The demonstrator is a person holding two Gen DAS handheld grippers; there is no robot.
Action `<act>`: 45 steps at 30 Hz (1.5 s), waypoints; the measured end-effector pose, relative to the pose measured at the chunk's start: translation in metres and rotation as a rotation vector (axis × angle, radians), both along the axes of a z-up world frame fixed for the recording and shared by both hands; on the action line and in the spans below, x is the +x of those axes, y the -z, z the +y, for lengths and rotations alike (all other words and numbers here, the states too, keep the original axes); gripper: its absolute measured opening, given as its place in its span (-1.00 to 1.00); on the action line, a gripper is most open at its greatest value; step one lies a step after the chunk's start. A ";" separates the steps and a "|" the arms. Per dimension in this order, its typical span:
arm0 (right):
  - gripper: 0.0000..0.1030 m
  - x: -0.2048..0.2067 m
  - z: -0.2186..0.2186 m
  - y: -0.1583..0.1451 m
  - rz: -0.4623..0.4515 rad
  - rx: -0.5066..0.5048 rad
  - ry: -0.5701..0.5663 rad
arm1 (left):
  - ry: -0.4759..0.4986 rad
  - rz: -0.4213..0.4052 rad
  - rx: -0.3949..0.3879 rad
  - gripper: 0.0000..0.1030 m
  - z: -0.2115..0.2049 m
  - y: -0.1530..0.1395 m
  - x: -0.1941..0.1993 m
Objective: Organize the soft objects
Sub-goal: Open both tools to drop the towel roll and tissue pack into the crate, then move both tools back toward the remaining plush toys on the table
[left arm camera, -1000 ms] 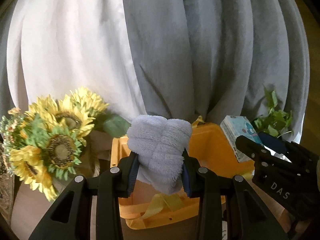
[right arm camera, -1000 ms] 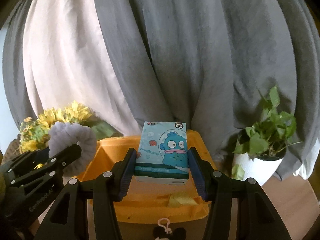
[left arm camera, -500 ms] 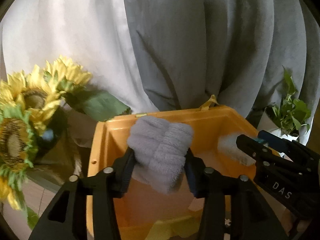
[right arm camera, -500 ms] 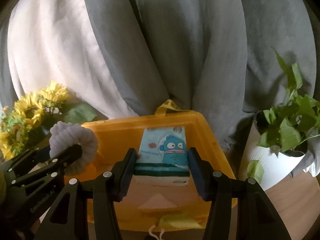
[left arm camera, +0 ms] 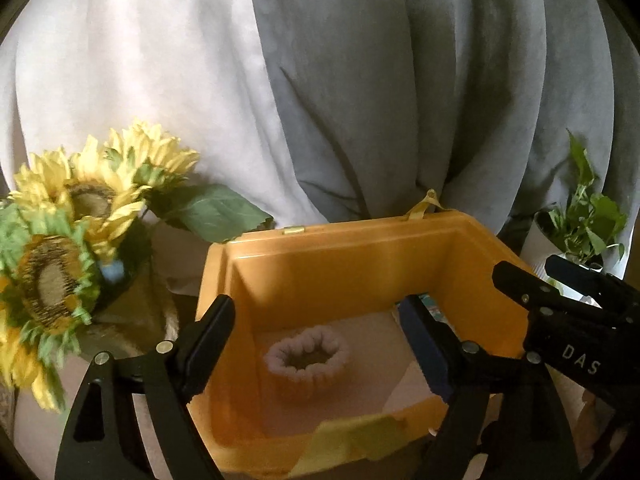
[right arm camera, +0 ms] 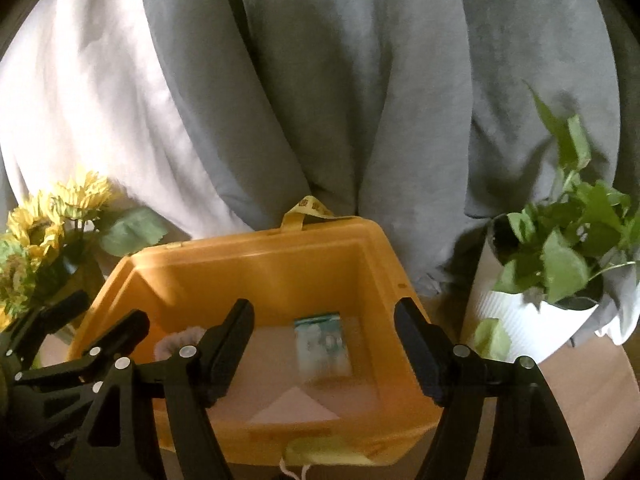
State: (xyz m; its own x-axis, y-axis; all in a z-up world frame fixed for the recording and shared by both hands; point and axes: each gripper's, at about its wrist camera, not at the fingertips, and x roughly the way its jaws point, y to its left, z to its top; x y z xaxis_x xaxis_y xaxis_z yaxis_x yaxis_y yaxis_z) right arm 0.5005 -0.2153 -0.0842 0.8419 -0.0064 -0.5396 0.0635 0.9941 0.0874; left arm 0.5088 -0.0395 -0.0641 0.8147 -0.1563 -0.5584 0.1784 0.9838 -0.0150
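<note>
Scrunchie (left arm camera: 305, 357) lies in bin (left arm camera: 340, 256) below just-opened, empty left gripper (left arm camera: 320, 334).

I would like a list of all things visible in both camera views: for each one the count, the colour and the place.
bin: 1, orange, centre, open
scrunchie: 1, pale fluffy, on bin floor, left part
tissue pack: 1, light blue-green, on bin floor, right part
sunflowers: several, yellow, left of bin
plant: 1, green in white pot, right of bin
curtains: white at left, grey at right, behind everything
left gripper: 1, black, open above scrunchie, jaws just opening
right gripper: 1, black, open above tissue pack, jaws just opening
</note>
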 end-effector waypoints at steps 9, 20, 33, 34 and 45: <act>0.43 -0.037 0.004 -0.021 -0.042 0.011 -0.001 | -0.016 -0.070 -0.005 0.64 0.010 -0.029 -0.038; 0.43 -0.092 0.014 -0.053 -0.131 0.008 0.000 | -0.026 -0.166 0.007 0.64 0.021 -0.066 -0.098; 0.43 -0.155 0.035 -0.066 -0.164 0.003 -0.011 | -0.025 -0.180 -0.006 0.64 0.042 -0.079 -0.160; 0.43 -0.161 0.037 -0.067 -0.166 0.001 -0.010 | -0.024 -0.179 -0.006 0.64 0.045 -0.079 -0.165; 0.43 -0.208 0.055 -0.060 -0.167 0.007 -0.003 | -0.003 -0.157 0.004 0.64 0.058 -0.067 -0.209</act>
State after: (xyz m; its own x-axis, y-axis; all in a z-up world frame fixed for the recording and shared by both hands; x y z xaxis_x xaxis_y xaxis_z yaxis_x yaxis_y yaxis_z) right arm 0.2927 -0.1606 -0.0238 0.9197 -0.0003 -0.3926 0.0446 0.9936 0.1038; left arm 0.3002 0.0185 0.0032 0.8925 -0.1516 -0.4248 0.1754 0.9843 0.0172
